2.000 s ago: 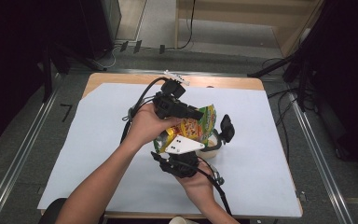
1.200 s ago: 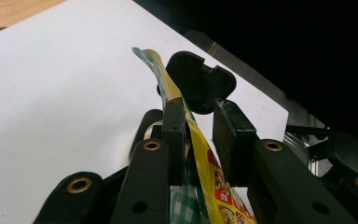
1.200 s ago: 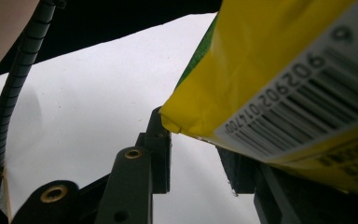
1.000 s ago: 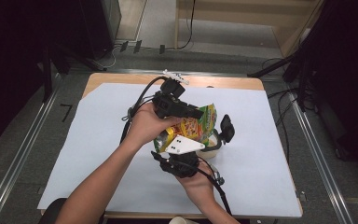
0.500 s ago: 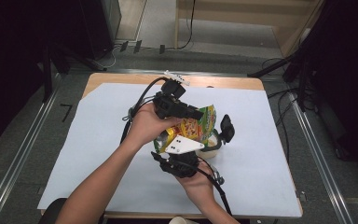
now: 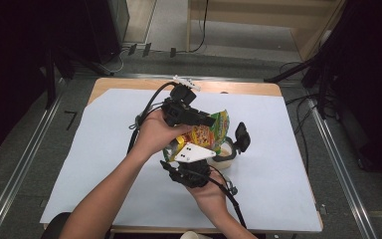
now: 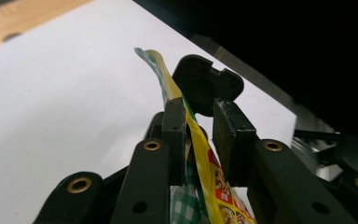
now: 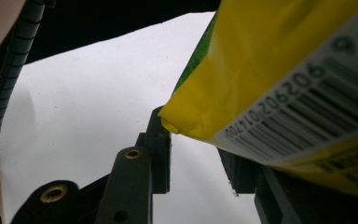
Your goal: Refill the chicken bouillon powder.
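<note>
A yellow and green snack bag (image 6: 215, 132) stands tilted at the middle of the table. My left gripper (image 6: 210, 121) comes in from the left, shut on the bag's upper edge. In the left gripper view the bag (image 7: 210, 163) runs slantwise between the two pads, touching both, at my left gripper (image 7: 200, 126). My right gripper (image 6: 181, 147) rises from below under its grey plate. In the right gripper view the bag's barcode corner (image 8: 270, 70) lies over my right gripper (image 8: 198, 154) and hides one jaw, so its grip is unclear.
A black rounded piece (image 6: 242, 137) stands just right of the bag, seen beyond the jaws as the black rounded piece (image 7: 207, 81). A pale cup or bowl (image 6: 227, 152) sits under the bag. White paper (image 6: 104, 144) covers the wooden table (image 6: 129, 82). Cables trail from both grippers.
</note>
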The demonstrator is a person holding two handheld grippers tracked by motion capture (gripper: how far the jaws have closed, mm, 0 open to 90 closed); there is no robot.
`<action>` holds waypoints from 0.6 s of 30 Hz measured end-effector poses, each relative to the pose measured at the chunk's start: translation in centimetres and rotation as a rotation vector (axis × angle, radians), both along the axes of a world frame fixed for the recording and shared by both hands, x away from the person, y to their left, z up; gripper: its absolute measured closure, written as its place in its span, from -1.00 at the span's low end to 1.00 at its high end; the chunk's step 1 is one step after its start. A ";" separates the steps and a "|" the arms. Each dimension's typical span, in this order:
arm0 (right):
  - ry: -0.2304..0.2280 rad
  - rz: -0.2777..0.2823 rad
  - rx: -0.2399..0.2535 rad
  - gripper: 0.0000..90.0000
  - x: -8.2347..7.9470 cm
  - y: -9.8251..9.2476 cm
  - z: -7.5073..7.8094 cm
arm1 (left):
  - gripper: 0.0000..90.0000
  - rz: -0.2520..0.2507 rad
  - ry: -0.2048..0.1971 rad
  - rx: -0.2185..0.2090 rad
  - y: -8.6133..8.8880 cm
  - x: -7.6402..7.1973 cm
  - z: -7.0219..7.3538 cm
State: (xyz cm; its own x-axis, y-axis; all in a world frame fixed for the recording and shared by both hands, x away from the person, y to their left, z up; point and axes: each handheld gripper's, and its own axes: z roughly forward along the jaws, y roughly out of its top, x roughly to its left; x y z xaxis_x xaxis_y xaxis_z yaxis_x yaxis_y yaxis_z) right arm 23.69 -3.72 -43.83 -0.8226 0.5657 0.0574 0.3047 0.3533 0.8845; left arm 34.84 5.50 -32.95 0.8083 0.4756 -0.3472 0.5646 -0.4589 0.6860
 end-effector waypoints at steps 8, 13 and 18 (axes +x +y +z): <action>0.007 0.000 -0.007 0.50 0.0 0.0 -0.2 | 0.67 -0.001 0.020 -0.004 0.1 0.3 -0.3; 0.004 -0.001 -0.010 0.50 0.0 0.0 -0.2 | 0.67 0.000 0.008 -0.009 0.0 0.1 -0.2; -0.009 -0.001 -0.010 0.50 -0.2 -0.1 0.1 | 0.67 -0.006 -0.008 -0.013 0.0 -0.1 0.2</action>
State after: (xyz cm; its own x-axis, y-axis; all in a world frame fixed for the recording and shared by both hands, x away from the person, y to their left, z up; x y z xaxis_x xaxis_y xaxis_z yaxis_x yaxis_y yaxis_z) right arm 23.53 -3.82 -43.70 -0.8227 0.5667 0.0445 0.2970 0.3618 0.8837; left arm 34.70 5.53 -32.79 0.8140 0.4660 -0.3468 0.5563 -0.4533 0.6964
